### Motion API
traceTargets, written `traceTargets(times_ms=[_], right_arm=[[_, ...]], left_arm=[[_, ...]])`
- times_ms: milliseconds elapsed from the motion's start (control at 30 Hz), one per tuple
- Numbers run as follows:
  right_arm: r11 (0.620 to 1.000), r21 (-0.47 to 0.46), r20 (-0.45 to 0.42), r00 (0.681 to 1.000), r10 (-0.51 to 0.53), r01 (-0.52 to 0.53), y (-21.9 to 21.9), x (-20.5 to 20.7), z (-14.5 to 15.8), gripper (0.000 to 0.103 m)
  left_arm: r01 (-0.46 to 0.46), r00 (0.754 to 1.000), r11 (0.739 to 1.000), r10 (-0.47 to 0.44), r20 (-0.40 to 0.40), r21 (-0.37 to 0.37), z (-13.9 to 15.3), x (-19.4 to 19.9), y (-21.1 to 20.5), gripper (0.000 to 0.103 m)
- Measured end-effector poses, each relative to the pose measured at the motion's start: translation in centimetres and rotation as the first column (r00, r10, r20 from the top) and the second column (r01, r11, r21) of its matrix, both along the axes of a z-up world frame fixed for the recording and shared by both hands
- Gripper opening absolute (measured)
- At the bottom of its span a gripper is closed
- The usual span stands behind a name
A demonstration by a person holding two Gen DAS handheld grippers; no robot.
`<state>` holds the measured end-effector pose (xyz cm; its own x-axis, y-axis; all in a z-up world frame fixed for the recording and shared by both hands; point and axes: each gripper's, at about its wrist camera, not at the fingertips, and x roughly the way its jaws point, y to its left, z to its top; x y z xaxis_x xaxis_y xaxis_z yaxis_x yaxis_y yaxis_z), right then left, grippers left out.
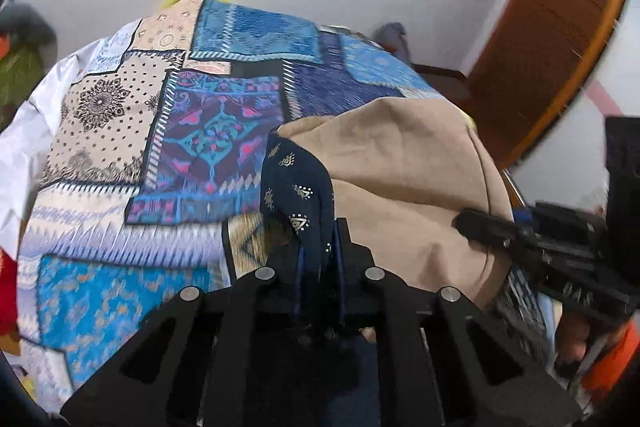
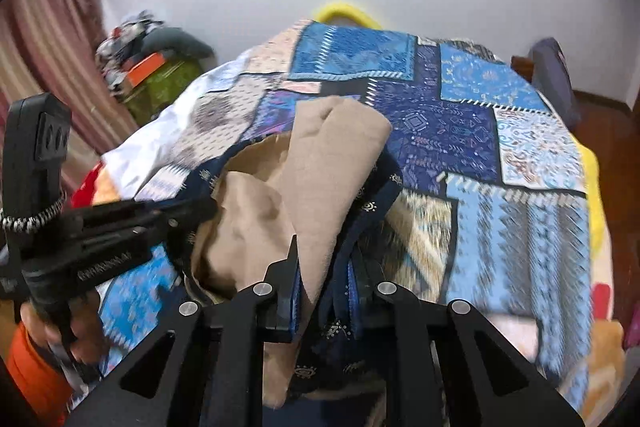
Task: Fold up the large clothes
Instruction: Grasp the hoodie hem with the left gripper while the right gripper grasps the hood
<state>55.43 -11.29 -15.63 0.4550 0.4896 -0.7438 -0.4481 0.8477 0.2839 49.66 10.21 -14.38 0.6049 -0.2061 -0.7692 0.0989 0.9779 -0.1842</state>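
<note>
Clamped in the left gripper [image 1: 320,247] is the navy printed edge of a tan-lined garment [image 1: 400,179]; the right gripper [image 2: 324,287] pinches it too. It hangs bunched above the patchwork bedspread [image 2: 480,147]. Next, probably draw both corners apart, level and taut.

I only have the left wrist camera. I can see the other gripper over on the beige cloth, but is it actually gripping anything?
Observer: Yes. The right gripper is shut on the garment, with beige fabric and navy printed trim both between its jaws.
Operator: Is the cloth taut between the grippers?
Observer: No. In the right wrist view the beige fabric sags in a loose, open fold beside the left gripper.
Operator: What's past the bed on that side?
Observer: A striped curtain hangs there.
</note>
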Motion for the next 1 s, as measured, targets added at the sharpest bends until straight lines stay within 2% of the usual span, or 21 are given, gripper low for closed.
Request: traceTargets(times_ms=[133, 267, 400, 467, 500, 533, 567, 600, 633, 767, 867, 933, 1000], right_arm=[[0.998, -0.032, -0.006, 0.998, 0.058, -0.058, -1.2, -5.9, 0.9, 0.015], [0.991, -0.102, -0.021, 0.996, 0.084, -0.086, -1.7, -11.3, -0.7, 0.016], [0.954, -0.289, 0.001, 0.997, 0.08, -0.076, -1.3, -15.5, -3.5, 0.017], [0.933, -0.355, -0.004, 0.998, 0.06, -0.058, -1.4, -16.6, -5.0, 0.027], [0.922, -0.385, 0.001, 0.999, 0.045, -0.042, -1.5, -17.0, -5.5, 0.04], [0.913, -0.407, 0.014, 1.0, 0.028, -0.02, -1.9, -17.3, -5.7, 0.057], [0.905, -0.424, 0.036, 0.999, 0.007, 0.009, -2.3, -17.5, -5.7, 0.067], [0.899, -0.436, 0.057, 0.998, -0.012, 0.036, -2.9, -17.6, -5.6, 0.084], [0.902, -0.429, 0.063, 0.998, -0.024, 0.049, -3.5, -17.6, -5.4, 0.087], [0.941, -0.336, -0.024, 0.998, -0.059, 0.047, -7.1, -17.1, -4.4, 0.087], [0.961, -0.269, -0.022, 0.997, -0.079, 0.07, -9.4, -16.9, -2.4, 0.087], [0.979, -0.188, -0.031, 0.996, -0.08, 0.073, -10.6, -16.2, -0.8, 0.087], [0.989, -0.124, -0.035, 0.995, -0.089, 0.084, -11.2, -15.1, 0.8, 0.087]], left_arm=[[0.059, 0.997, 0.998, -0.06, -0.04, -0.019, -0.3, -5.4, -0.8, 0.012], [0.085, 0.987, 0.996, -0.085, -0.137, -0.007, -3.9, -9.7, -2.1, 0.012], [0.086, 0.971, 0.996, -0.076, -0.227, 0.035, -8.5, -11.6, -3.3, 0.012], [0.075, 0.972, 0.995, -0.058, -0.229, 0.065, -10.0, -12.2, -3.4, 0.013], [0.067, 0.974, 0.996, -0.052, -0.22, 0.065, -10.3, -12.4, -3.3, 0.014], [0.055, 0.976, 0.997, -0.042, -0.213, 0.058, -10.4, -12.6, -3.1, 0.014], [0.042, 0.976, 0.998, -0.031, -0.215, 0.046, -10.5, -12.6, -2.9, 0.015], [0.029, 0.975, 0.999, -0.021, -0.219, 0.037, -10.6, -12.7, -2.6, 0.018], [0.021, 0.975, 0.999, -0.013, -0.222, 0.033, -10.6, -12.7, -2.4, 0.02], [0.019, 0.972, 1.0, -0.013, -0.234, 0.021, -9.9, -12.8, -1.6, 0.028], [0.027, 0.972, 1.0, -0.027, -0.235, -0.005, -8.5, -12.6, -1.0, 0.039], [0.033, 0.977, 0.999, -0.025, -0.211, 0.034, -7.3, -12.1, -1.1, 0.047], [0.025, 0.988, 0.992, -0.006, -0.157, 0.123, -5.6, -11.6, -1.5, 0.057]])
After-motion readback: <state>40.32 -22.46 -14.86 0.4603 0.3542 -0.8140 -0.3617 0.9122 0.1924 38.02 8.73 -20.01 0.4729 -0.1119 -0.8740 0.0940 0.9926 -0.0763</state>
